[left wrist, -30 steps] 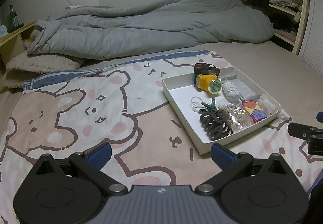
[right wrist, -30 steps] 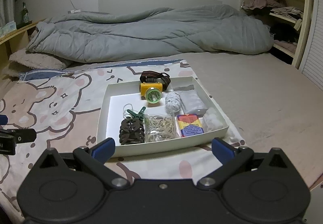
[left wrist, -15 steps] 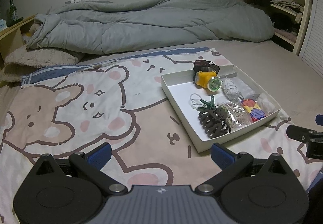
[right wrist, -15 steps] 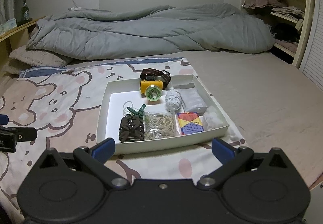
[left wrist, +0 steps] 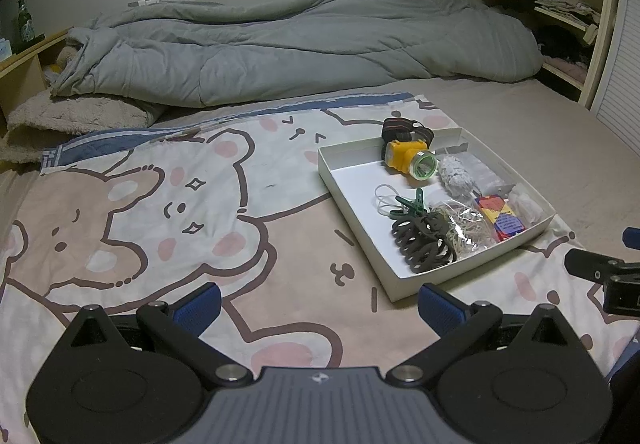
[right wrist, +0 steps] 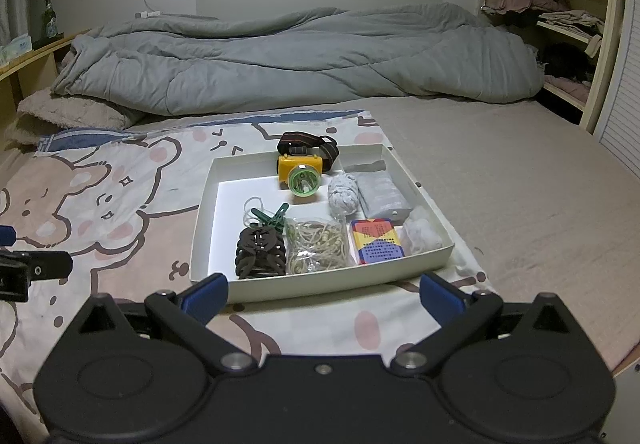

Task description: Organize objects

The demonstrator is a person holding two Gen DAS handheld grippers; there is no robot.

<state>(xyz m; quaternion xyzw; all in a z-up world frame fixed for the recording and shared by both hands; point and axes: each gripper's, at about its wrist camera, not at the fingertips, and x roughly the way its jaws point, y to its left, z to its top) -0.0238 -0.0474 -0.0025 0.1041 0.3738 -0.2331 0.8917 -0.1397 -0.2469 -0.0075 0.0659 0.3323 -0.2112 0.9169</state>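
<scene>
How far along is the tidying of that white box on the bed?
Nothing looks moved yet: the headlamp, hair ties, rubber bands and other items all sit in the white box. Left gripper and right gripper are open and empty. All sorting remains.

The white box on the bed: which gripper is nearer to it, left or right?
Right. The right gripper hangs open just before the near wall of the white box. The left gripper, also open, is off to the box's left, over the bear blanket.
</scene>
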